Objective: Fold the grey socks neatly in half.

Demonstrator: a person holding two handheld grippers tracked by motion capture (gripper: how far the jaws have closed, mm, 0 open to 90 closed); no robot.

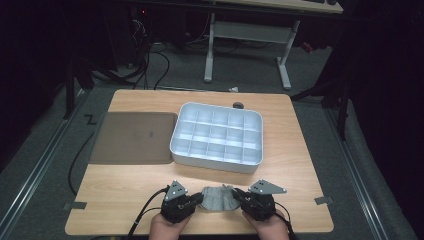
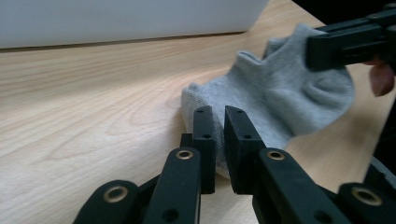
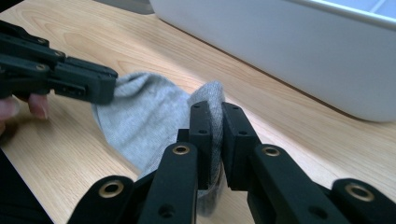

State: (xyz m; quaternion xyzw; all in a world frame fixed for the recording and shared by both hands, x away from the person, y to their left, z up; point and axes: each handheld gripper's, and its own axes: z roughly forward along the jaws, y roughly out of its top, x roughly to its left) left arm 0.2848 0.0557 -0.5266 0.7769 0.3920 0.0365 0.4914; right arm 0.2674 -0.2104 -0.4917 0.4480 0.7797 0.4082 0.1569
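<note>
At the bottom centre of the high view, a grey sock lies on the table between both hands. The left gripper pinches one end, and the right gripper pinches the other (fabric bunched between its jaws). Lift both ends evenly and keep the cloth taut, well clear of the white divided tray.

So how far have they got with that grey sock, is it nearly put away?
Early on. Done: both grippers have hold of the grey sock, the left gripper pinching one end, the right gripper the other. In hand: the sock sits bunched between them near the table's front edge. Left: probably folding and placing it; the white divided tray looks empty.
</note>
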